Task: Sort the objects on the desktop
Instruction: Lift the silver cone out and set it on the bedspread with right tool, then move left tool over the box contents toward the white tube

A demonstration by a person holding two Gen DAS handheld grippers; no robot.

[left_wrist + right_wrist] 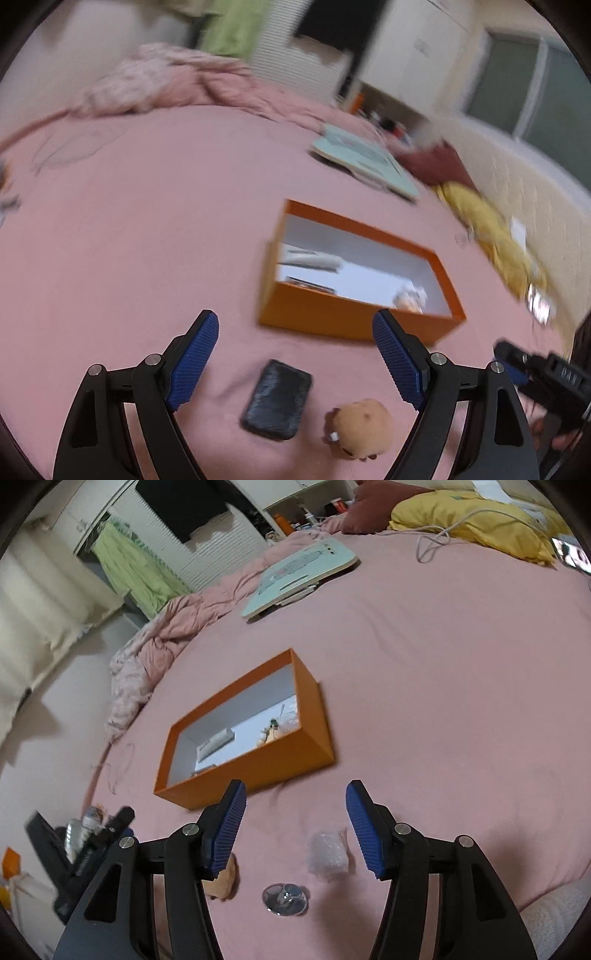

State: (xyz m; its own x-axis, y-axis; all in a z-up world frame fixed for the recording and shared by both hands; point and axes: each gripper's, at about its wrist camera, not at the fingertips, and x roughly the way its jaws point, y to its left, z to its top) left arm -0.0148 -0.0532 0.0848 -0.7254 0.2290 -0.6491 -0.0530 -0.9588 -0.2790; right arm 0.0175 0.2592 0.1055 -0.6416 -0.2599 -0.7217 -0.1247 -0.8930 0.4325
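Partway: orange box (295,753) at 12 o'clock holds several items; phone (277,400), plush toy (360,428), clear packet (328,853), metal disc (285,899) remain outside; left gripper (295,356) and right gripper (295,830) both apart, empty.

Soft, even indoor light; left wrist view motion-blurred, right wrist view sharper, both bent at fisheye edges.

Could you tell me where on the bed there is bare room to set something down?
Bare pink sheet lies right of the orange box, toward the yellow pillow, and left of it toward the rumpled quilt. It is crowded near the phone, plush toy, metal disc and plastic packet.
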